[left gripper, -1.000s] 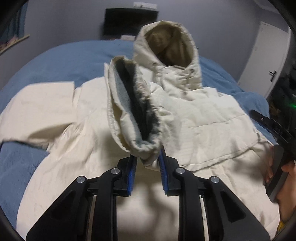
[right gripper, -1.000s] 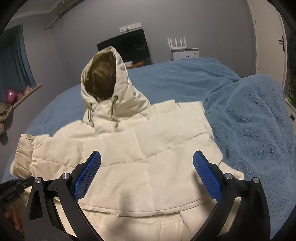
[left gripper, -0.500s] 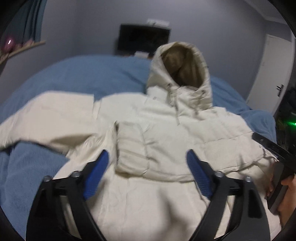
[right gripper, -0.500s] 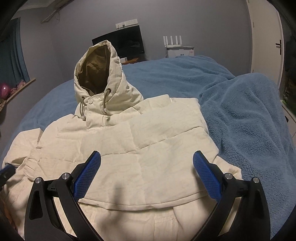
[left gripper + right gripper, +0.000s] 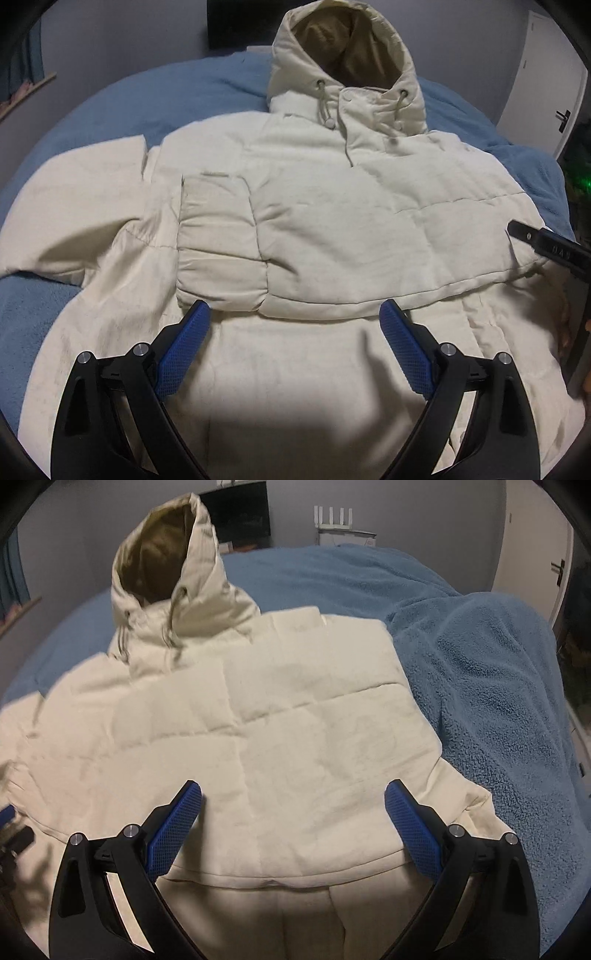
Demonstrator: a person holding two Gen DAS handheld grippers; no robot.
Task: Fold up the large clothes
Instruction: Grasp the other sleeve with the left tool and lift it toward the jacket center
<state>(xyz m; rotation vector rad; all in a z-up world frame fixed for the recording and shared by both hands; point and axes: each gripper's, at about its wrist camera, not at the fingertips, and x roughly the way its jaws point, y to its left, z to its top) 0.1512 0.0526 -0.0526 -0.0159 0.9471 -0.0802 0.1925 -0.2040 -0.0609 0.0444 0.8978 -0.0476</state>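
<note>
A cream hooded padded jacket (image 5: 332,221) lies front-up on the bed, its hood (image 5: 347,59) standing upright at the far end. One sleeve is folded across the chest, and its cuff (image 5: 221,254) lies flat just beyond my left gripper (image 5: 295,321). The left jaws are opening wide, over the jacket's lower front, with nothing between them. In the right wrist view, my right gripper (image 5: 293,797) is open over the jacket (image 5: 258,720) near its right side, gripping nothing. Its black finger (image 5: 546,247) shows at the right edge of the left wrist view.
A blue fleece blanket (image 5: 480,664) covers the bed and is bunched up to the right of the jacket. A dark screen (image 5: 240,513) and a white router (image 5: 332,517) stand by the back wall. A white door (image 5: 543,85) is at the right. A hand (image 5: 561,325) holds the right gripper.
The left gripper let go of the raised sleeve cuff and opened wide; the sleeve now lies flat on the chest. Both grippers sank closer to the jacket.
</note>
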